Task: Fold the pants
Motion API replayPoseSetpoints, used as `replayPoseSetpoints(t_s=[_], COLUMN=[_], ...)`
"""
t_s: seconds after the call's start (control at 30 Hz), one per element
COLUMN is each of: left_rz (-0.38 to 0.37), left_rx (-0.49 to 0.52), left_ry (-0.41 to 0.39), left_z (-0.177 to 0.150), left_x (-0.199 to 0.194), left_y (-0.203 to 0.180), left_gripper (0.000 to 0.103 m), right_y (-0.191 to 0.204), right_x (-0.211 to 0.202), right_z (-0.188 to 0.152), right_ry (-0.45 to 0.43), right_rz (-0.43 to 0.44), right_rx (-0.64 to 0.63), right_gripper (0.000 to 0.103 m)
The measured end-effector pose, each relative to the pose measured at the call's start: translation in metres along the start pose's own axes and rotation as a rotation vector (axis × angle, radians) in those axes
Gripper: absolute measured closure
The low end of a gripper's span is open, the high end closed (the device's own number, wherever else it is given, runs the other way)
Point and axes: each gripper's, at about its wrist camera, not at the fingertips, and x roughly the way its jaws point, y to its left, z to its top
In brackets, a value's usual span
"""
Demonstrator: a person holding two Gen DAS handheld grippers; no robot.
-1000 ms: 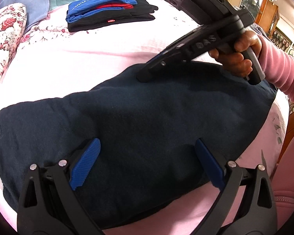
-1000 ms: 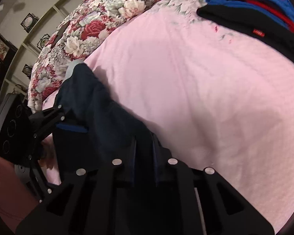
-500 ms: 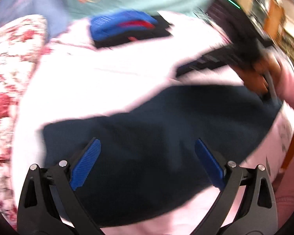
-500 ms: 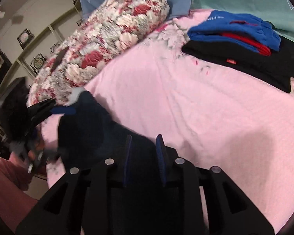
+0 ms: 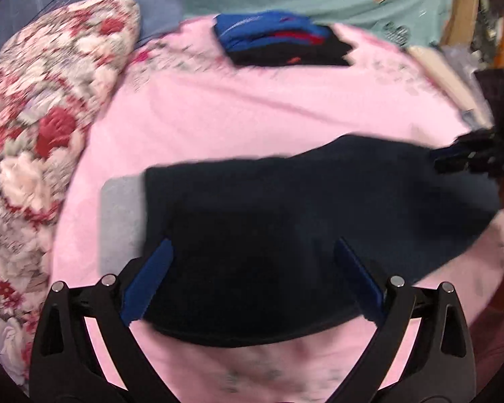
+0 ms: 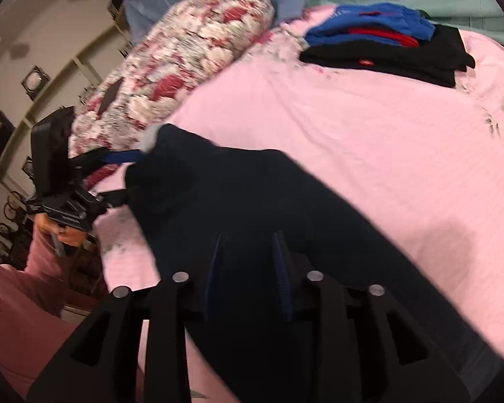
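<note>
Left wrist view: left gripper (image 5: 253, 280) has pulled back off the dark navy pants (image 5: 302, 228), fingers wide apart with nothing between them; a second ago the fabric filled the frame, now the pink bedsheet (image 5: 252, 124) shows around it and a grey inner cuff peeks out at mid left. Heavy motion blur. Right gripper (image 5: 467, 159) has slid out to the right edge of the frame. Right wrist view: right gripper (image 6: 248, 265) is nearly closed, pinching pants (image 6: 268, 208) fabric, lifted higher than before. Left gripper (image 6: 117, 168) sits at mid left, a blue pad against the far pants end. Likely the pants are being stretched out or repositioned before the next fold; fold not finished. Folded clothes stack (image 6: 386, 47) upper right: small red tag on the black item and white lettering on the blue item, both unreadable. Floral pillow (image 5: 43, 127) at left.
</note>
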Motion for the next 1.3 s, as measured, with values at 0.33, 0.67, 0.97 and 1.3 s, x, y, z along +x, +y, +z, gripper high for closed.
replayPoseSetpoints(t_s=[0.33, 0.67, 0.97, 1.3], left_rz=[0.014, -0.270, -0.250, -0.238], left_rx=[0.064, 0.037, 0.070, 0.088], left_ry=[0.072, -0.009, 0.140, 0.072], left_z=[-0.028, 0.013, 0.033, 0.052], left_x=[0.027, 0.022, 0.083, 0.073], left_y=[-0.040, -0.118, -0.170, -0.196], left_gripper=[0.004, 0.005, 0.005, 0.005], right_y=[-0.046, -0.139, -0.187, -0.075], right_x=[-0.079, -0.205, -0.245, -0.119], right_z=[-0.080, -0.152, -0.211, -0.101], right_ry=[-0.101, -0.436, -0.441, -0.347], right_rz=[-0.189, -0.341, -0.704, -0.235], right_rx=[0.245, 0.592, 0.901, 0.461], right_gripper=[0.067, 0.060, 0.087, 0.081])
